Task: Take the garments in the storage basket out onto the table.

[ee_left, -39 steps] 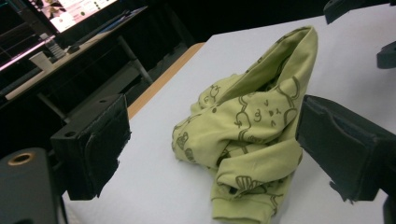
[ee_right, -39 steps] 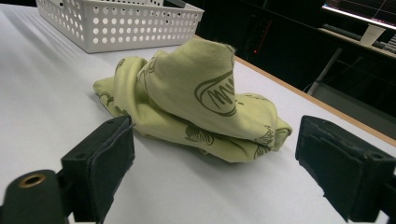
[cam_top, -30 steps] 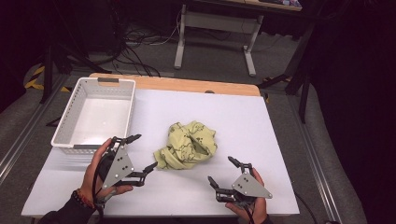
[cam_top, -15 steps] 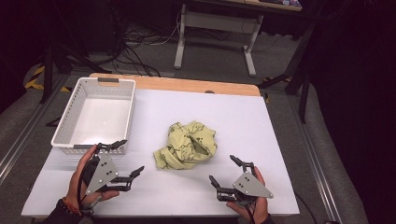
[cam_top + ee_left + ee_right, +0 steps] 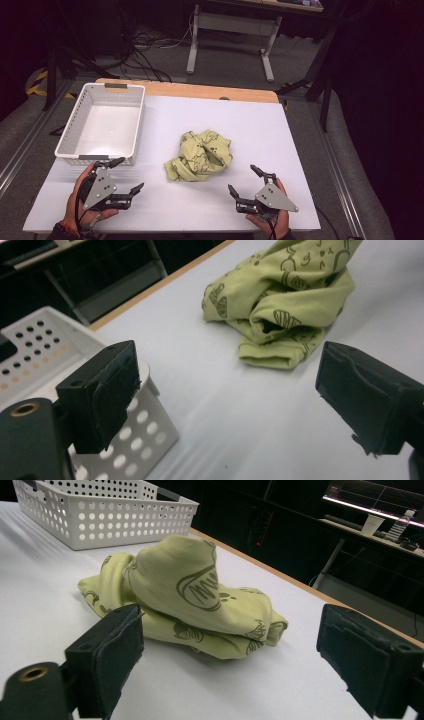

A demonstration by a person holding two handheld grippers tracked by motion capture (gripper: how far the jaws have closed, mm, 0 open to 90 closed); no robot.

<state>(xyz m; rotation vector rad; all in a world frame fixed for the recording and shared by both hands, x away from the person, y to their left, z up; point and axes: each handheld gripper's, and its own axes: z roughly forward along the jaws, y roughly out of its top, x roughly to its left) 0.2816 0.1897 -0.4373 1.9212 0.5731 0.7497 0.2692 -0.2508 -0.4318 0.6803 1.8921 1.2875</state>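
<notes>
Crumpled yellow-green cloth (image 5: 200, 156) with dark printed figures, lying near the middle of the white table (image 5: 260, 125); white perforated basket (image 5: 102, 125) at the far left of the table, well apart from the cloth; left gripper (image 5: 125, 175) near the table's near-left edge, just in front of the basket, jaws spread wide with nothing between them; right gripper (image 5: 243, 180) near the near-right edge, jaws likewise parted and empty, facing the cloth (image 5: 185, 600); basket wall (image 5: 145, 425) beside the left jaw in the left gripper view.
</notes>
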